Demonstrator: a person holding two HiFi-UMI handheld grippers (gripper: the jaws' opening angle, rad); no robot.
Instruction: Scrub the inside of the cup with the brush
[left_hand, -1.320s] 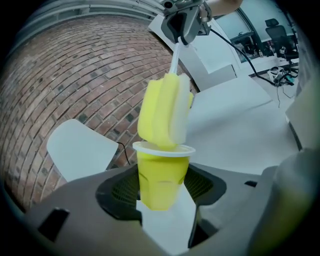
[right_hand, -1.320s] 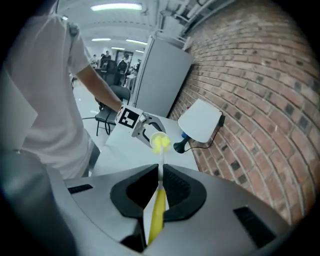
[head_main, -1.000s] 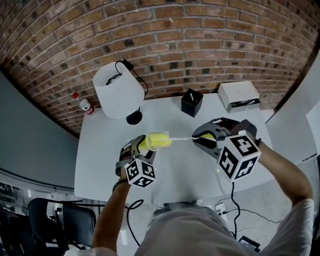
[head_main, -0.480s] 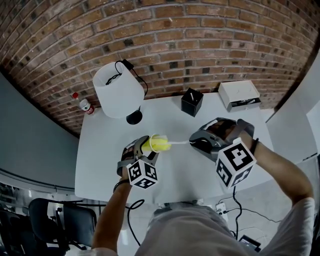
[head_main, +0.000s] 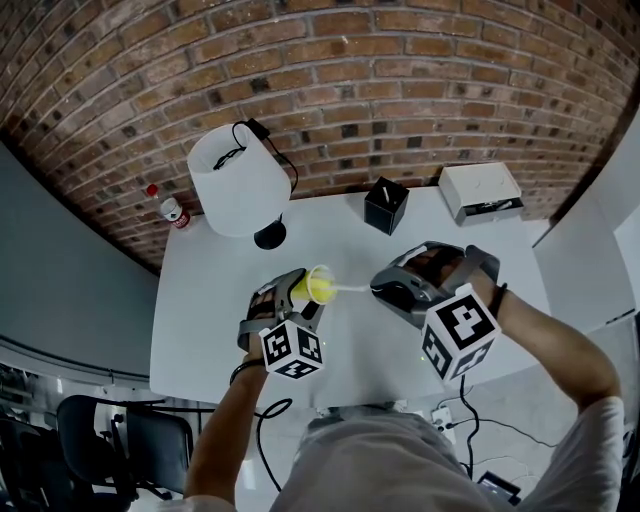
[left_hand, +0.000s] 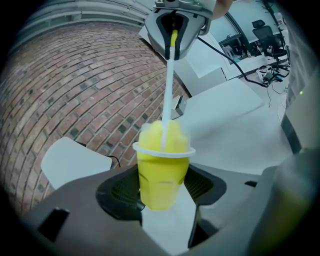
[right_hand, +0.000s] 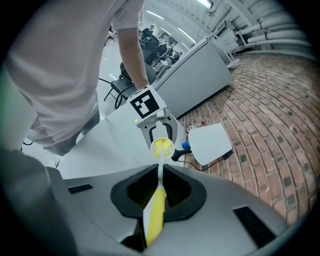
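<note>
Cup (left_hand: 163, 170) sat gripped on its side between the widely spread jaws of the left gripper (head_main: 298, 298), over the table (head_main: 210, 330). Right gripper (head_main: 388, 289) pinched the brush (right_hand: 155, 215) handle tightly, brush head inside the cup.

The person wears a pale grey short-sleeved T-shirt (head_main: 380, 465); its loose sleeve (head_main: 595, 440) shows well behind the right tool (head_main: 382, 288). A dark band (head_main: 240, 371) circles the wrist just behind the left tool (head_main: 302, 292). Both tools have smooth, dark grey moulded shells, broad and rounded at the front. Black ribbed pads (left_hand: 121, 189) sit in recesses on the inner faces of the jaws. At its rear, each tool carries a white cube printed with black square markers. The left tool's cube (head_main: 292, 350) shows two patterned faces, and the right tool's cube (head_main: 458, 335) shows bold black blocks on white.
</note>
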